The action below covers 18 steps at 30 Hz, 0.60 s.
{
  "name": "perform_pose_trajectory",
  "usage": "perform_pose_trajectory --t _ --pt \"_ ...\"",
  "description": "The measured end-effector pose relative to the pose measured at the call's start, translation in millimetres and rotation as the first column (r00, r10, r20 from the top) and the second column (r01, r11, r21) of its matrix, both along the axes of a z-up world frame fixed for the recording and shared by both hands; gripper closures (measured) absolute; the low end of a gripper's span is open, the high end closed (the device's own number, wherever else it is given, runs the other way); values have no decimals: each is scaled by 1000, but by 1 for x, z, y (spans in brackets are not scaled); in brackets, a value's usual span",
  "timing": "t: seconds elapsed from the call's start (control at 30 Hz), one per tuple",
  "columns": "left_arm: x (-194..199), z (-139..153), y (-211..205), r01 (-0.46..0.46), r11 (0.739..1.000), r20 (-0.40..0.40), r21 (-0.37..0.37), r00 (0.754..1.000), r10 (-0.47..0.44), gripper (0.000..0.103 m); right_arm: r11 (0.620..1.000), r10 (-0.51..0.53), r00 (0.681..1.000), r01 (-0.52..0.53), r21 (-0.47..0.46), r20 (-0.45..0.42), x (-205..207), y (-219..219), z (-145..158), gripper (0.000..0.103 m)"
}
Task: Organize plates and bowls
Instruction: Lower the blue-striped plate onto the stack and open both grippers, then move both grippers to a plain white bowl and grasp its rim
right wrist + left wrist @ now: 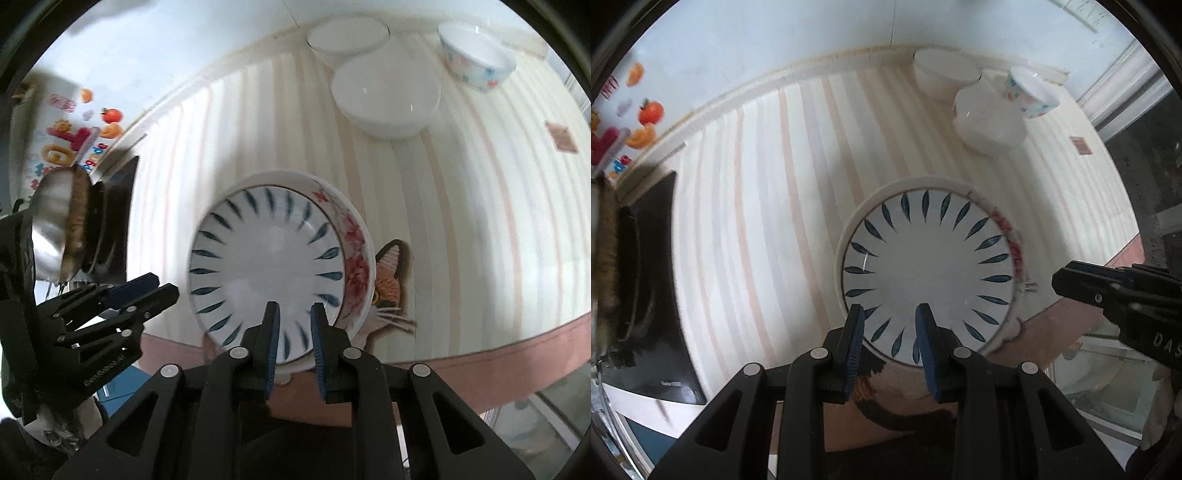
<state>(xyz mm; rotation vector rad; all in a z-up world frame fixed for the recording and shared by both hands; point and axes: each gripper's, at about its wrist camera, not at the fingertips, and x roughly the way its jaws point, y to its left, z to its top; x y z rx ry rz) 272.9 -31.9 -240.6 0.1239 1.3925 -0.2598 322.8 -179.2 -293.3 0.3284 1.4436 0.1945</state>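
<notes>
Plates (929, 275) are stacked on the striped cloth (768, 221) just beyond both claws — blue-leaf one on top. Left claw (891, 334) and right claw (294, 332) stand slightly parted, grasping nothing; three bowls (386, 98) sit farther ahead.

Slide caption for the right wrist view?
Right gripper above blue-leaf plate stacked on floral plate; three bowls behind.

Soft daylight washes your desk (768, 206) evenly, with faint shadows. Small glints streak the blue-leaf plate (929, 275) at nine o'clock. Fisheye bending curves every stripe; objects toward nine o'clock smear with blur.
</notes>
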Motion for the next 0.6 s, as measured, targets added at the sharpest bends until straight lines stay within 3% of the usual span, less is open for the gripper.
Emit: perform_pose_trajectory --t 0.07,0.23,0.33,0.4,0.47,0.6 --pt "-4 15 3 8 1000 6 -17 1000 -8 76 1000 3 999 -2 -24 34 -9 4 20 74" --pt "-14 38 9 -20 999 15 -46 1000 21 71 999 -11 997 15 -47 77 -33 3 55 25" --pt "-20 49 11 -29 999 27 -15 999 29 60 995 -19 996 27 -93 92 -46 6 69 20" --pt "-23 56 12 -25 1000 40 -17 999 26 46 993 -18 995 30 -115 99 -51 6 76 18" --pt "-28 61 11 -25 999 56 -23 998 26 25 990 -18 994 33 -134 109 -57 7 83 17" --pt "-30 62 4 -30 999 57 -39 998 33 22 993 -23 994 35 -112 107 -67 4 89 15"
